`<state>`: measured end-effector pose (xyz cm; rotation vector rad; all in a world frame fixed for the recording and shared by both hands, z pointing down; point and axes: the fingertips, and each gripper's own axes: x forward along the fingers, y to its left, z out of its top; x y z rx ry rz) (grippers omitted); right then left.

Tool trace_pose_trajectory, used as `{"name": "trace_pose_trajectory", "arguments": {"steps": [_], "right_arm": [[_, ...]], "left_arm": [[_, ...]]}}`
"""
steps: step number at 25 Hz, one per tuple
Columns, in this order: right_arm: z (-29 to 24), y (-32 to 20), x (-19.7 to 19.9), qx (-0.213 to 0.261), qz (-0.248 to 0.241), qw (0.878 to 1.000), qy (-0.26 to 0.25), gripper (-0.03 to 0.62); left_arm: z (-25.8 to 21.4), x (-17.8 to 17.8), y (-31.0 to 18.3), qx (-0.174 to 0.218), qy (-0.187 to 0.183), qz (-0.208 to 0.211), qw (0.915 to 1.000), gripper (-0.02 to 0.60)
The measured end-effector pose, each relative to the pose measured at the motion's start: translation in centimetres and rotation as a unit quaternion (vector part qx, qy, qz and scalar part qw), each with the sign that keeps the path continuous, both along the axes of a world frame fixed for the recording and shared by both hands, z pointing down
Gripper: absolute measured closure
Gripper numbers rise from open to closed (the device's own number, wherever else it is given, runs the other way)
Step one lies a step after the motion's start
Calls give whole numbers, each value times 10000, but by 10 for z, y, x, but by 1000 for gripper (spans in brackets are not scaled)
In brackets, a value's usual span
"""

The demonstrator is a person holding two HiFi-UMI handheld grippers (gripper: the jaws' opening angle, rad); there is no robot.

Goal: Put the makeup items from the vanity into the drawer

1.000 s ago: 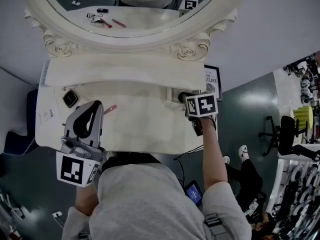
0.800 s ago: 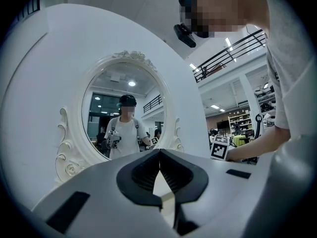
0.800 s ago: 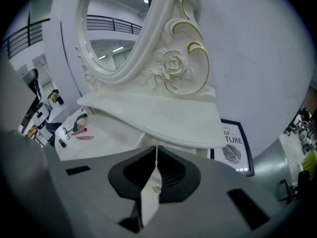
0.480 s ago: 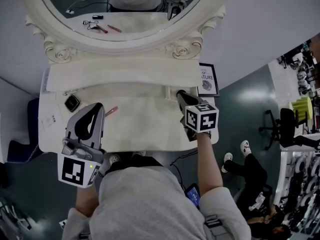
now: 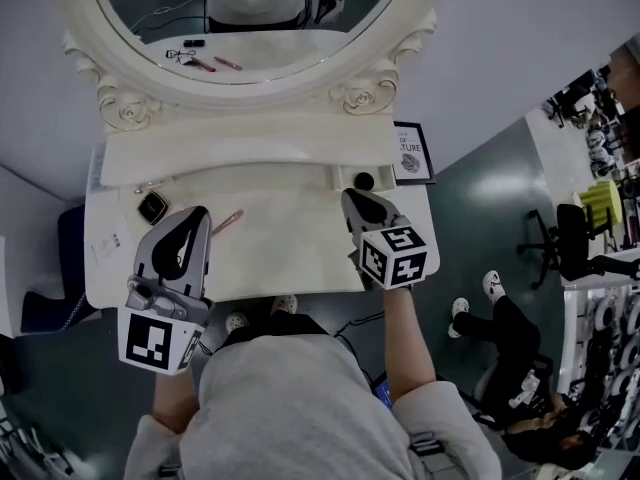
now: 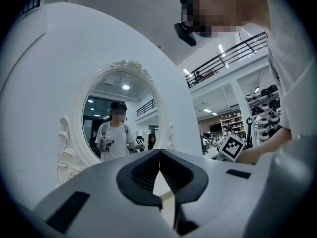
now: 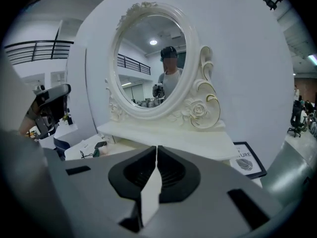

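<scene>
Since a second ago the right gripper (image 5: pixel 352 198) has been lifting up and drawing back from the small round black thing (image 5: pixel 364 180) at the right rear of the vanity top (image 5: pixel 290 258). It is now hovering over the top, tilting downward, with its jaws pressing together and nothing between them. The black thing is sitting just past its tips, apart from them. The left gripper (image 5: pixel 197 212) has been shifting only slightly and is pointing level over the left front of the top, its jaws likewise clenching on nothing. In the head view a pink stick (image 5: pixel 228 221) is lying on the top just beside the left gripper's tips. A dark square compact (image 5: pixel 152 207) is resting farther left, near the raised back shelf (image 5: pixel 250 150). Both makeup items are lying out on the top. Behind the shelf the oval mirror (image 5: pixel 250 8) is standing in its carved white frame, reflecting the person and both grippers. A small framed picture (image 5: pixel 410 153) is leaning at the shelf's right end.
</scene>
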<state>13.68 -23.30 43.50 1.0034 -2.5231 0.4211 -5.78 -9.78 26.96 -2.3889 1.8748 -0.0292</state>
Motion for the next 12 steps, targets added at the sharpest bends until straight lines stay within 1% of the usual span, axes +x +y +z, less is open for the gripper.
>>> {"name": "trace_pose_trajectory", "arguments": {"steps": [8,12], "right_arm": [[-40,35,-16,467,28,9978,-460,566],[-61,52,-23,606,-4,9954,-736,566]], "left_arm": [[-9,-7,18,103,-21,142,9998,566],[-15,-9,24,159,-39,230,9996,566]]}}
